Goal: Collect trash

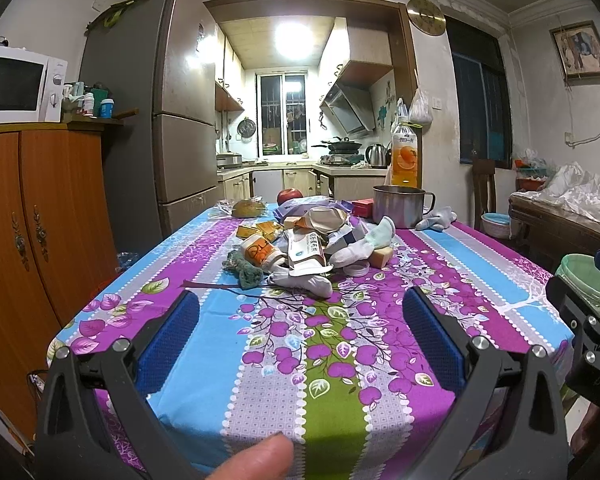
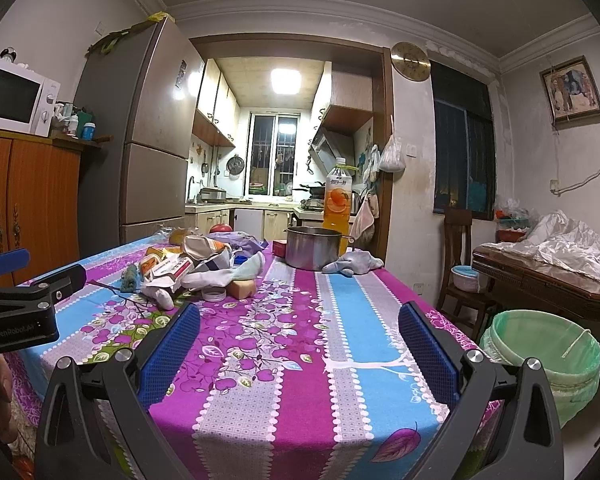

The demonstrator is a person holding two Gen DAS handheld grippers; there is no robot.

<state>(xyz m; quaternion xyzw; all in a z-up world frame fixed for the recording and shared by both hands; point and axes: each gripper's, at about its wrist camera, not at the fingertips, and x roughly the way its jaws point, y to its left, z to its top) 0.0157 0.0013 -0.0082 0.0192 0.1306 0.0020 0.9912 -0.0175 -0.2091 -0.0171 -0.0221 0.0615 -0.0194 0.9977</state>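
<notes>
Trash pile [image 1: 304, 246] at the far middle of the surface [image 1: 259, 360]: crumpled cartons, wrappers, white socks, a lid. Left gripper [image 1: 300, 316] and right gripper [image 2: 300, 324] both gape wide, holding nothing. Green-lined bin [image 2: 548, 356] stands at near right.

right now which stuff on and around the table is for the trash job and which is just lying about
For the job:
- pile of wrappers and boxes
- paper cup
- white lid
- lined bin
- left gripper, right gripper, both open and empty

Probably just lying about:
- apple
- metal pot
- juice bottle
- socks
- sponge
</notes>
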